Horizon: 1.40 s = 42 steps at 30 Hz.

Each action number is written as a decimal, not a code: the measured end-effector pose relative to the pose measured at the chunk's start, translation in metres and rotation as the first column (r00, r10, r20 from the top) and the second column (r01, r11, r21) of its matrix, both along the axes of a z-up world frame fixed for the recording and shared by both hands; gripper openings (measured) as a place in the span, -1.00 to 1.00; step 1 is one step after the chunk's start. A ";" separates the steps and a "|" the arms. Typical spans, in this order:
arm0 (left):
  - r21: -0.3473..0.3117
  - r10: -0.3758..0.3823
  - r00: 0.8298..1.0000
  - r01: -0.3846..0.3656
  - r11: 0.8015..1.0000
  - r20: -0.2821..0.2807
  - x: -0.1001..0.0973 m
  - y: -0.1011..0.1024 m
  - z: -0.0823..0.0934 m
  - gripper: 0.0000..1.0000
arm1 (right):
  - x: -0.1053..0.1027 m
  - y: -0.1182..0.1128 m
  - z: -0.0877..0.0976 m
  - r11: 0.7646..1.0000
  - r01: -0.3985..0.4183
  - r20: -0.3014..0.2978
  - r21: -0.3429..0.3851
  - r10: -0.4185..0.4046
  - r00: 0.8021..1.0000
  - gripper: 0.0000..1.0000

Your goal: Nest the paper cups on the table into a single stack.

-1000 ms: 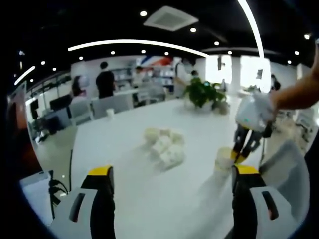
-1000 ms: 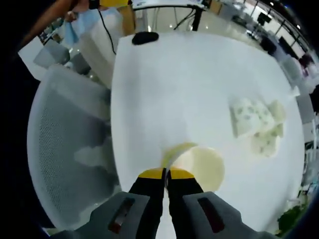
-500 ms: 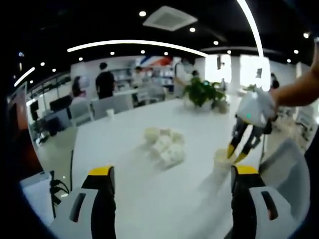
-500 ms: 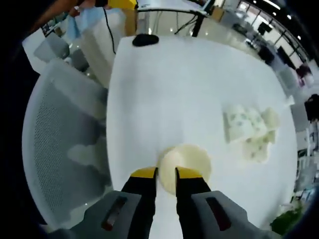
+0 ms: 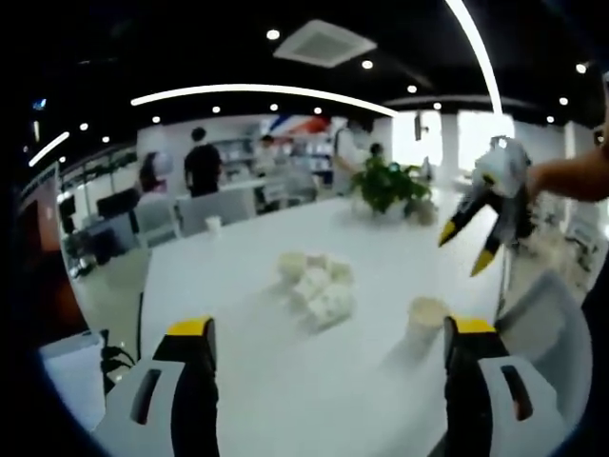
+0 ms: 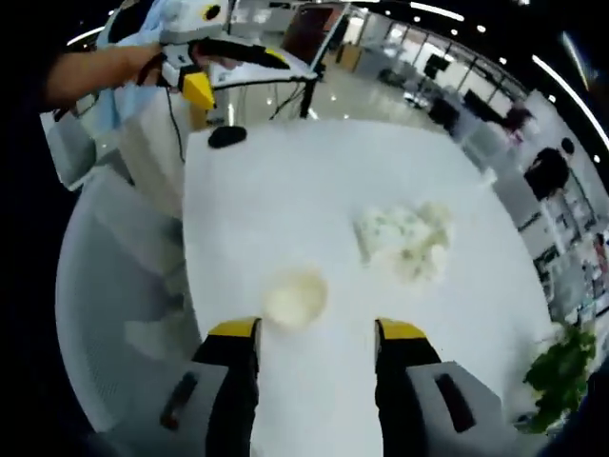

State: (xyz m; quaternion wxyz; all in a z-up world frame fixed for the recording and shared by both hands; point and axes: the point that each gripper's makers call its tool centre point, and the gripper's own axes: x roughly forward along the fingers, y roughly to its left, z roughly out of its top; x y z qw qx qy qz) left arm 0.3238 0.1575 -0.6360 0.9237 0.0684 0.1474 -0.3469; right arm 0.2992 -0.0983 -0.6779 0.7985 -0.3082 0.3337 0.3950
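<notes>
Right gripper view: right gripper (image 6: 314,335), jaws spread wide, nothing held. Upright paper cup (image 6: 295,296), just ahead, between the jaw tips and nearer the left one, standing alone on the white table (image 6: 285,190). Loose cups (image 6: 404,238), farther ahead and to the right, a jumbled pile. Left gripper (image 6: 197,86), beyond the far edge; in its own view, jaws parted and empty. Advice: bring pile cups singly, mouth up, centred over the lone cup before releasing.

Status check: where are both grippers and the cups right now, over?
Left gripper open, low over the table. Right gripper open, lifted clear above the upright paper cup. Heap of cups mid-table, apart. Nothing blocking.
</notes>
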 end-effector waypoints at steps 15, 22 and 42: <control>-0.047 0.005 1.000 -0.004 0.999 0.019 -0.045 -0.002 0.015 0.95 | -0.079 -0.119 0.019 0.909 0.390 0.090 0.145 -0.405 0.910 0.30; -0.022 0.066 0.996 -0.065 0.998 0.065 -0.068 -0.005 0.036 0.95 | -0.117 -0.132 0.047 0.910 0.376 0.094 0.176 -0.396 0.913 0.46; -0.108 0.122 0.990 -0.114 0.988 0.073 -0.094 -0.011 0.075 0.97 | -0.112 -0.079 0.168 0.857 0.180 0.224 0.484 -0.320 0.921 0.82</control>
